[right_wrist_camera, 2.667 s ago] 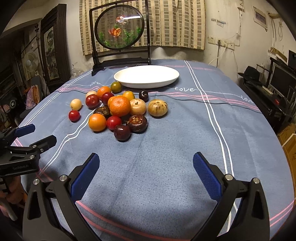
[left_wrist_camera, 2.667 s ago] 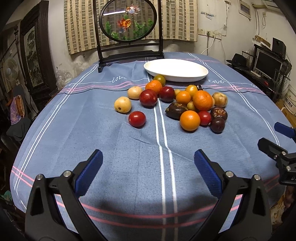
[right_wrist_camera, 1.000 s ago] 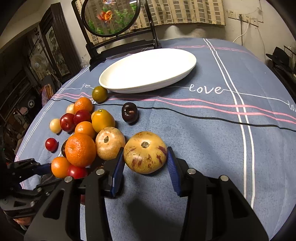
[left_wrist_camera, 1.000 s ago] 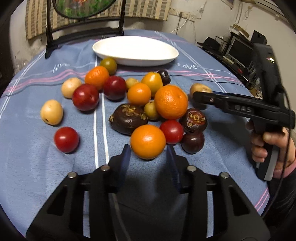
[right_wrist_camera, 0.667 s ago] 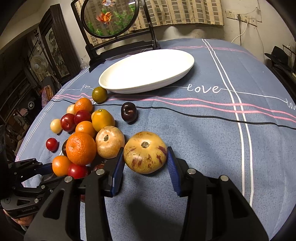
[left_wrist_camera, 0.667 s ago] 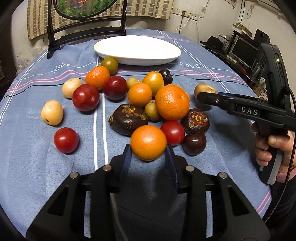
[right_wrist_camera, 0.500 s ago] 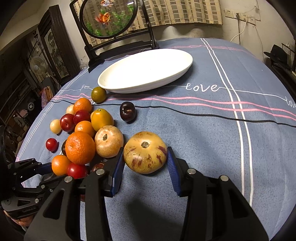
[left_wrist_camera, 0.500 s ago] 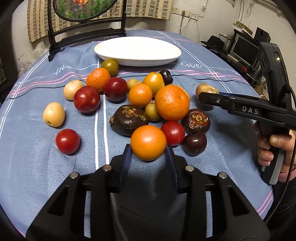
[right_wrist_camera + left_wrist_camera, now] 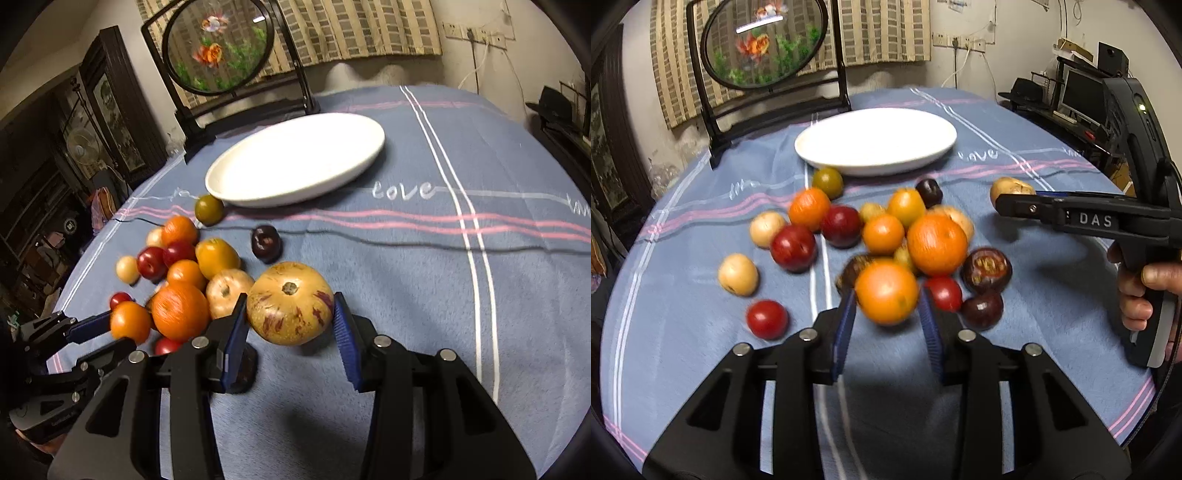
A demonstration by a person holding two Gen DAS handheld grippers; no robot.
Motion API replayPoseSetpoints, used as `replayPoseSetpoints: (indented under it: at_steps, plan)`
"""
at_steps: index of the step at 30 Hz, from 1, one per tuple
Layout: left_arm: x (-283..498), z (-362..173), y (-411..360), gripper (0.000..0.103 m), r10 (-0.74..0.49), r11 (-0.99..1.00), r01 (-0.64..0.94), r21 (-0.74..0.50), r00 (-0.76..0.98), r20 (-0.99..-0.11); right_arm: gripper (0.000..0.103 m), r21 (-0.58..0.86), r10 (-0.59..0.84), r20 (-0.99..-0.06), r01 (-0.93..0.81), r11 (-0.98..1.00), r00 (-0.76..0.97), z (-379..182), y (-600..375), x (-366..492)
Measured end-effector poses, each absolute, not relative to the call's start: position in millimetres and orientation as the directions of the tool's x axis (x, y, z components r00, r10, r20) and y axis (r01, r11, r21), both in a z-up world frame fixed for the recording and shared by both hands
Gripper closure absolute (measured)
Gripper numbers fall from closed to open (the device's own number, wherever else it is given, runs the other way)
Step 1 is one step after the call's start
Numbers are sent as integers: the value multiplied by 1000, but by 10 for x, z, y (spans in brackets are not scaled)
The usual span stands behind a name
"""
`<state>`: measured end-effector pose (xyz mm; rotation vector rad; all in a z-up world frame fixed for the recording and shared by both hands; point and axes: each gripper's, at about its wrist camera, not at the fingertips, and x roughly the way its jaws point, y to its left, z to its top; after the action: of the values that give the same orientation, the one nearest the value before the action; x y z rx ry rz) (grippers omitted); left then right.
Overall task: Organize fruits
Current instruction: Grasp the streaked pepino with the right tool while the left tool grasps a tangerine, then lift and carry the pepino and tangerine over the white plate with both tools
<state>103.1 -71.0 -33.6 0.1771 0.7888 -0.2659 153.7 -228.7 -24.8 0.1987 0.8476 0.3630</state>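
My left gripper [image 9: 887, 308] is shut on a small orange [image 9: 886, 290], held just above the blue cloth in front of the fruit pile; it also shows in the right wrist view as left gripper [image 9: 107, 330] with the orange [image 9: 129, 321]. My right gripper [image 9: 289, 314] is shut on a yellow fruit with purple streaks [image 9: 290, 295], its blue pads against both sides. From the left wrist view the right gripper [image 9: 1015, 206] lies side-on with that fruit [image 9: 1010, 188] behind it. The white oval plate [image 9: 875, 142] stands bare beyond the pile.
The pile holds a large orange [image 9: 936, 243], red plums [image 9: 793, 247], pale yellow fruits [image 9: 738, 274], dark purple fruits [image 9: 986, 264] and a red tomato [image 9: 767, 319]. A round goldfish screen on a black stand [image 9: 764, 40] stands behind the plate. A hand [image 9: 1137, 291] grips the right tool.
Both grippers came in from wide open near the table's front. The left one closed on the small orange and has lifted it off the cloth. The right one keeps its grip on the streaked fruit.
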Motion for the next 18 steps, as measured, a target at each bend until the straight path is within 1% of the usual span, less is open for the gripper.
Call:
replayPoseSetpoints:
  at_steps: [1,2,7,9,14,16,18]
  plan:
    - [1055,-274,-703,72,-173,951,303,59,681,-711,58,303,385,-690,-239,923,612,-205,-2270,1554]
    - [1075,-239,-701,78,-170,951,303,66,687,-706,58,299,384,-688,-242,923,616,-172,-2259,1576]
    - [1257,-52,-686,79,-158,948,302,101,720,-676,58,270,375,-666,-260,927,645,5,-2187,1752]
    - [1309,-64,-646,79,-165,948,304,88,713,-682,58,271,376,-659,-262,926,651,27,-2172,1788]
    - [1343,-350,-424,79,-209,950,311,-5,628,-750,58,295,393,-654,-260,919,647,-5,-2162,1802]
    - [1275,-443,-357,79,-248,940,337,-45,589,-769,58,294,392,-653,-260,920,648,-8,-2168,1802]
    - [1150,-483,-298,79,-318,919,377,-112,544,-777,58,292,390,-648,-259,921,654,2,-2178,1791]
